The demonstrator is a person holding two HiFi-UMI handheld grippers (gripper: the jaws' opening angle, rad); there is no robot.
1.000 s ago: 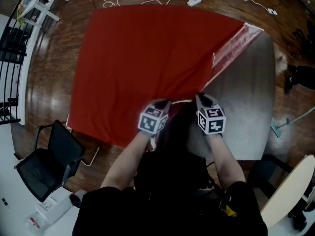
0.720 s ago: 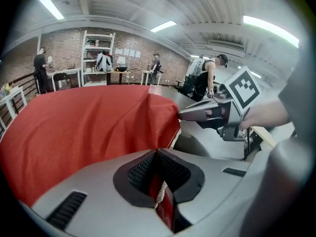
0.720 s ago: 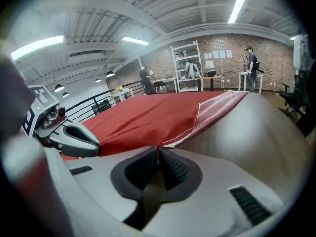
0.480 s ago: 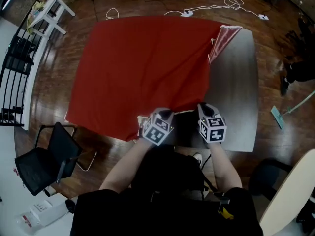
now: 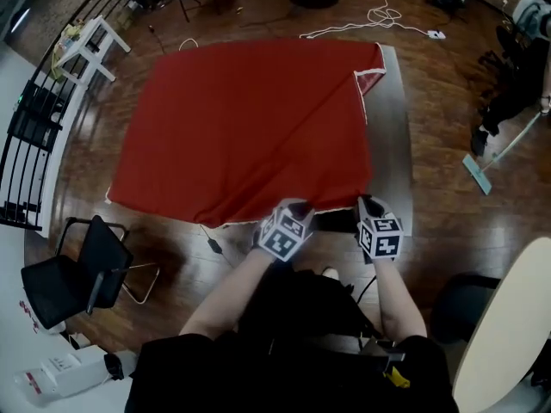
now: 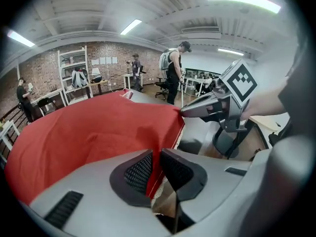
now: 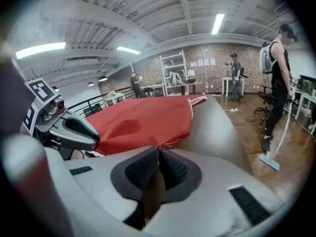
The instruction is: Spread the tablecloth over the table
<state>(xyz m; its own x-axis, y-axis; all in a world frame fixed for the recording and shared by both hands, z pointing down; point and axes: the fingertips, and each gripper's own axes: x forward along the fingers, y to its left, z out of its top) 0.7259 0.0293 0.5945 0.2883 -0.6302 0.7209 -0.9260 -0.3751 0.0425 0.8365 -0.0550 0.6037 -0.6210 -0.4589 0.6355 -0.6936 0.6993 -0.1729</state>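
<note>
The red tablecloth (image 5: 241,127) lies over most of the counter (image 5: 392,162), but it sits too far to the left. Its left side hangs well past the counter, while a grey strip along the right side is bare. The far right corner (image 5: 372,80) is folded back and shows its pale underside. I think this is why both tools are at the near hem: from there the person can draw the cloth flat and move it sideways. The right hand-held gripper (image 5: 366,205) has its jaws pressed together on the hem near the cloth's near right corner, so it can pull. The left hand-held gripper (image 5: 295,206) is just beside it along the same hem. Its jaws have just been opening and now stand a little apart. The hem passes through the narrow gap, and the pads do not seem to press on it. Probably this side is being let go, perhaps to take the cloth at another place. Nothing stands on the bare strip. A black office chair (image 5: 73,274) is near the left front corner of the counter, apart from the hanging cloth. White cables (image 5: 379,20) lie on the floor (image 5: 448,205) beyond the far edge. At the right, well apart, a person (image 5: 516,67) holds a mop (image 5: 495,153). A black railing (image 5: 26,136) runs along the left.
</note>
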